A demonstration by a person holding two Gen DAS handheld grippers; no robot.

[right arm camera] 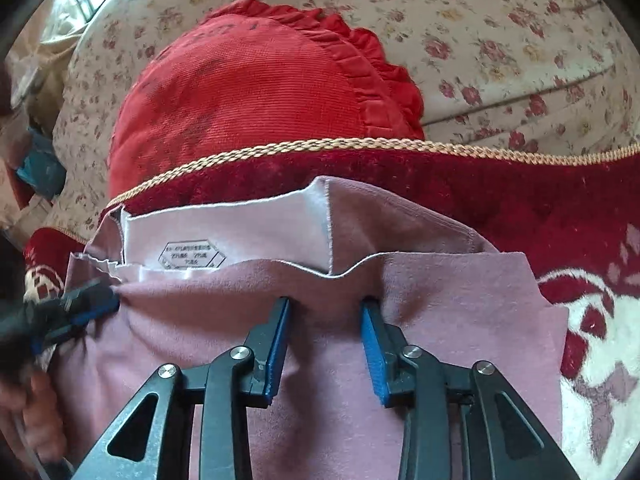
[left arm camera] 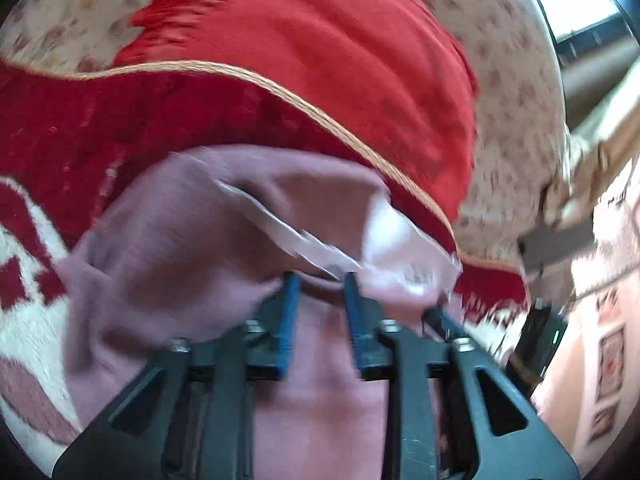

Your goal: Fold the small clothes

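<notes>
We see the mauve garment (right arm camera: 420,300) lying on the red rug (right arm camera: 520,208). Left gripper (left arm camera: 320,280) jaws clench its edge; right gripper (right arm camera: 326,304) jaws parted, cloth between, grip uncertain.

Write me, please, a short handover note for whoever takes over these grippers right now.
Left gripper: pinched on the mauve garment at its left edge, near the white label.
Right gripper: open, fingers straddling the top layer's edge, not clamped.
Garment: on the dark red blanket, in front of the red cushion.
Done: left side gripped; no finished fold visible.
To do: clamp the right side, fold over, flatten.
</notes>
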